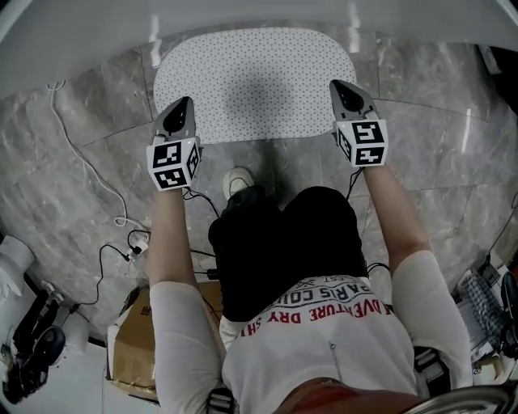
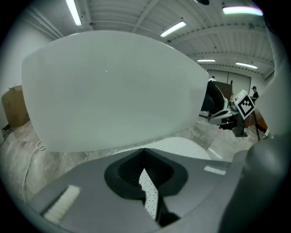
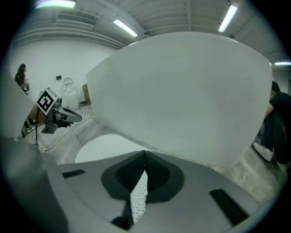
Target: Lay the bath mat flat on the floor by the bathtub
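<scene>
- My left tongs [image 1: 186, 103] are closed tip to tip with nothing pinched. The dotted sliver in the slot behind the tips is, as I read it, the mat lying below them. They hang over the mat's near left corner and seem to be clear of it.
- The bath mat [image 1: 259, 77] is spread out between the two tongs and beyond them. It lies flat on the grey marble floor [image 1: 89, 137], with its far edge just beside the white bathtub [image 1: 243, 14] that stands ahead of both tongs. I see no fold or curl, though the two near corners are hidden under the tongs in the head view.
- My right tongs [image 1: 337, 86] match the left: jaws together and holding nothing, with the same dotted mat showing through the slot. They hang over the near right corner.
- I judge the step in hand to be the very end: the mat looks placed and let go.
- The next move calls for little. I would look at the two hidden corners. If one has curled, I would open that side's jaws, come down and tug it toward me. If not, I would draw both tongs back without catching the near edge.
</scene>
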The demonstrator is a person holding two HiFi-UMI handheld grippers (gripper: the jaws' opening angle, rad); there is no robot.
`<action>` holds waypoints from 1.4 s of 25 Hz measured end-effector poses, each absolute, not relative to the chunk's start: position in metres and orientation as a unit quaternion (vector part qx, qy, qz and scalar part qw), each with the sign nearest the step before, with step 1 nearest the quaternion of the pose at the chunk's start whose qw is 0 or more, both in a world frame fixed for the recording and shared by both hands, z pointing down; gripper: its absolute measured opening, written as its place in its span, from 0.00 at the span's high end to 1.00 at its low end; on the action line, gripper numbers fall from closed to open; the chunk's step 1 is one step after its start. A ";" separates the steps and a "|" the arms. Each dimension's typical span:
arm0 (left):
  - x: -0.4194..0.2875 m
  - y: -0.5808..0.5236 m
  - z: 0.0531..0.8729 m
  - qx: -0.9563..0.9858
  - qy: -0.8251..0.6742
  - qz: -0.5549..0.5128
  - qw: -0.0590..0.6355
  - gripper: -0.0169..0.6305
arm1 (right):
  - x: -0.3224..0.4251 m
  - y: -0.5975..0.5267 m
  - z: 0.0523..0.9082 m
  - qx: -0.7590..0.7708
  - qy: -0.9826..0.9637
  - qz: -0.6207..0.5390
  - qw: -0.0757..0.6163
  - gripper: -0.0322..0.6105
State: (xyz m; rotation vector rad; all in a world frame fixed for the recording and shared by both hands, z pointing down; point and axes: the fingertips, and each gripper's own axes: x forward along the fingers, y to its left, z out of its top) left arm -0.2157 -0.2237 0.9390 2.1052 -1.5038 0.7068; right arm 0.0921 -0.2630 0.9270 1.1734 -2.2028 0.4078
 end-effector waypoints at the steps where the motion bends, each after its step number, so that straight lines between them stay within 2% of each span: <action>1: -0.213 -0.225 0.920 0.769 -0.544 0.249 0.225 0.95 | 0.086 -0.262 0.908 0.437 -0.835 0.151 0.299 0.94; 8: -0.195 -0.232 0.763 0.793 -0.531 0.213 0.210 0.95 | 0.054 -0.261 0.763 0.426 -0.845 0.146 0.288 0.94; 13: -0.186 -0.217 0.636 0.814 -0.503 0.165 0.240 0.96 | 0.032 -0.247 0.642 0.418 -0.855 0.133 0.275 0.94; 20: -0.181 -0.232 0.453 0.822 -0.518 0.104 0.214 0.96 | 0.029 -0.248 0.478 0.409 -0.868 0.137 0.245 0.94; 30: -0.177 -0.236 0.220 0.825 -0.553 0.036 0.116 0.95 | 0.055 -0.268 0.272 0.442 -0.874 0.135 0.150 0.94; 35: -0.179 -0.217 0.149 0.825 -0.560 0.029 0.070 0.95 | 0.072 -0.261 0.194 0.464 -0.873 0.093 0.122 0.94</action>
